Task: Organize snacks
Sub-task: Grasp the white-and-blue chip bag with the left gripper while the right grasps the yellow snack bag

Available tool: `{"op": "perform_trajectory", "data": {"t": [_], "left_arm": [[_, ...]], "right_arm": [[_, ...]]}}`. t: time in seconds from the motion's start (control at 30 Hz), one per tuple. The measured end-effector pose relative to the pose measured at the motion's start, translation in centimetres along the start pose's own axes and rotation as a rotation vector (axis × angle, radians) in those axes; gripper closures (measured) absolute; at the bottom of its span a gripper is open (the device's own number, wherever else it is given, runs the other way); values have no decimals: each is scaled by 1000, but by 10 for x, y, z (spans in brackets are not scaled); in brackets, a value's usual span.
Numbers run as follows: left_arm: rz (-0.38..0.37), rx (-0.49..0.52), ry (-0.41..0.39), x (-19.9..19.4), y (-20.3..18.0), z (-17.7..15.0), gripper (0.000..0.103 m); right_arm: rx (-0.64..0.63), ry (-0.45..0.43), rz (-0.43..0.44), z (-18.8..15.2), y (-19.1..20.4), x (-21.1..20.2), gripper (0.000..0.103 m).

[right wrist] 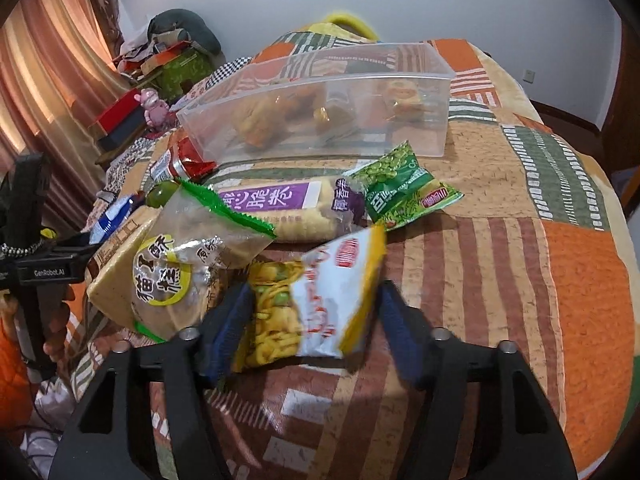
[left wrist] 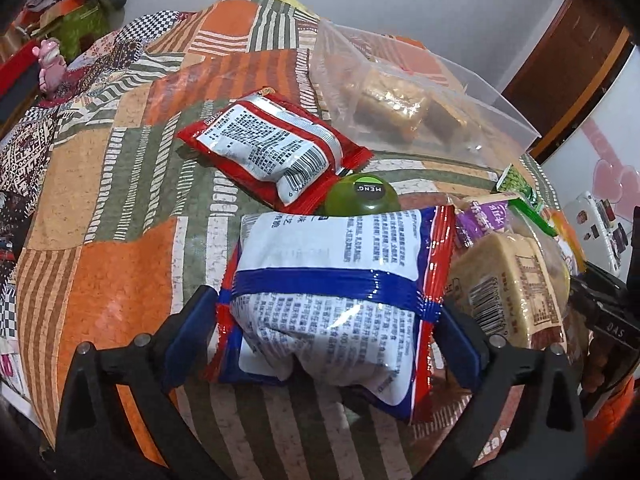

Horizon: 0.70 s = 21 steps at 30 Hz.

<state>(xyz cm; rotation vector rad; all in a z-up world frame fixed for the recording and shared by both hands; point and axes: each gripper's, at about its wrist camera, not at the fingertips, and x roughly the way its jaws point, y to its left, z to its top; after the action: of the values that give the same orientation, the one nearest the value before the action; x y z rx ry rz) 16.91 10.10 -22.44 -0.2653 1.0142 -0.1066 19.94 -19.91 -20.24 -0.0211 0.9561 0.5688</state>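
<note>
My left gripper (left wrist: 326, 312) is shut on a white, blue and red snack packet (left wrist: 332, 296), held just above the patchwork cloth. My right gripper (right wrist: 312, 312) is shut on a white and yellow snack packet (right wrist: 316, 304), which looks blurred. A clear plastic bin (right wrist: 316, 104) stands at the back with several wrapped pastries inside; it also shows in the left wrist view (left wrist: 420, 92). Loose on the cloth lie a red packet (left wrist: 272, 148), a green round cake (left wrist: 362, 196), a purple-labelled roll packet (right wrist: 288, 204), a green pea packet (right wrist: 404, 188) and a clear bag of pastry (right wrist: 180, 264).
The table is covered by a patchwork cloth (right wrist: 520, 240) and curves away at its edges. A pink figurine (right wrist: 154, 106), boxes and clutter (right wrist: 168, 60) stand at the far left. A curtain (right wrist: 44, 76) hangs on the left. The other gripper's body (right wrist: 44, 268) shows at the left edge.
</note>
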Motion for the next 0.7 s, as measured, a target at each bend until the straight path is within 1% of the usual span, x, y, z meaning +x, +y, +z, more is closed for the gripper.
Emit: {"op": "perform_trajectory", "data": {"t": [0.07, 0.1, 0.13, 0.17, 0.23, 0.27, 0.33, 0.47, 0.5, 0.7], "left_arm": [[1, 2, -4, -1, 0, -1, 5], [-1, 3, -5, -2, 1, -2, 8], [-5, 3, -6, -3, 1, -3, 13], [-10, 3, -7, -4, 2, -3, 16], [-8, -1, -11, -6, 4, -4, 25], [-4, -2, -13, -7, 4, -4, 27], [7, 0, -19, -10, 4, -5, 31], [41, 31, -36, -16, -5, -7, 34], [49, 42, -45, -19, -8, -8, 34], [73, 85, -114, -41, -25, -2, 34]], "right_arm": [[3, -5, -4, -1, -1, -2, 59], [3, -8, -3, -2, -2, -3, 62], [4, -10, 0, -3, -2, -4, 65], [4, -12, 3, -3, -3, -5, 66], [3, -12, 4, -3, -3, -6, 72], [3, -14, 5, -3, -3, -7, 74], [5, -21, 7, -3, -3, -9, 81], [3, -42, -1, -3, -3, -14, 82], [2, -47, -1, -2, -3, -15, 83], [0, -79, -6, 1, -7, -28, 84]]}}
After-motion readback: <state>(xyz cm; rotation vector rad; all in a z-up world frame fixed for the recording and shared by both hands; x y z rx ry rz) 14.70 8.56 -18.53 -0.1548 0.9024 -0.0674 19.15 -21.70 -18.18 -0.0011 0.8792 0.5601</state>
